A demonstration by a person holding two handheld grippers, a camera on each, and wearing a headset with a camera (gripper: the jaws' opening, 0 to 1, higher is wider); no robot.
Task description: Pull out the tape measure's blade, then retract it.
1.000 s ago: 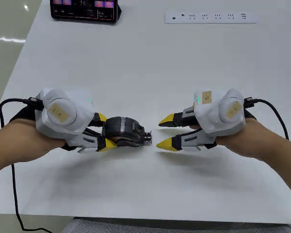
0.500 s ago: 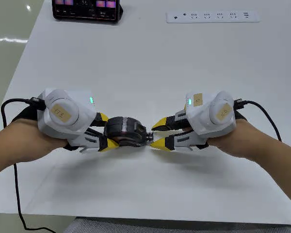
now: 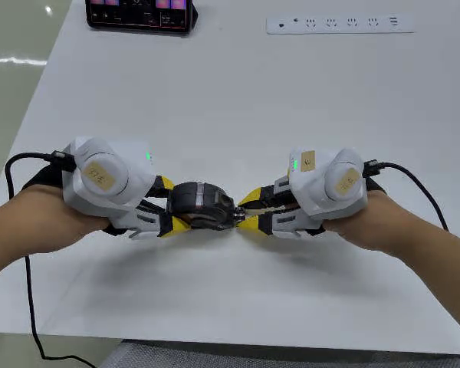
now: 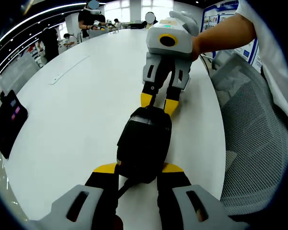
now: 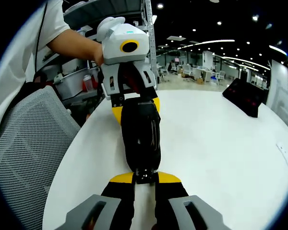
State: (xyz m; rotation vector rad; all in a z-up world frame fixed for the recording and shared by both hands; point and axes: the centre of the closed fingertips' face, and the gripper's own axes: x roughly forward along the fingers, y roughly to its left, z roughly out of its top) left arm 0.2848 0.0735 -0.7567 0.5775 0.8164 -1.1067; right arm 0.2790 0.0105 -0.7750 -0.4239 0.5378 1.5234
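A black tape measure [image 3: 199, 206] lies on the white table [image 3: 230, 100] between both grippers. My left gripper [image 3: 171, 207] is shut on its rear, with the case [image 4: 144, 143] between the yellow fingertips [image 4: 105, 168]. From the right, my right gripper [image 3: 247, 211] meets its front end. In the right gripper view the small metal blade hook [image 5: 145, 176] sits pinched between the yellow tips, and the case [image 5: 140, 132] stretches away toward the left gripper [image 5: 134, 108]. The blade is drawn in; no length of it shows.
A dark tablet-like device [image 3: 140, 14] stands at the table's far left edge and a white power strip [image 3: 339, 24] lies at the far right. Cables trail from both grippers. A mesh chair [image 5: 31, 148] stands at the table's near edge.
My right gripper has moved left to the tape measure's front and its jaws have narrowed onto the hook. The left gripper keeps its hold on the case.
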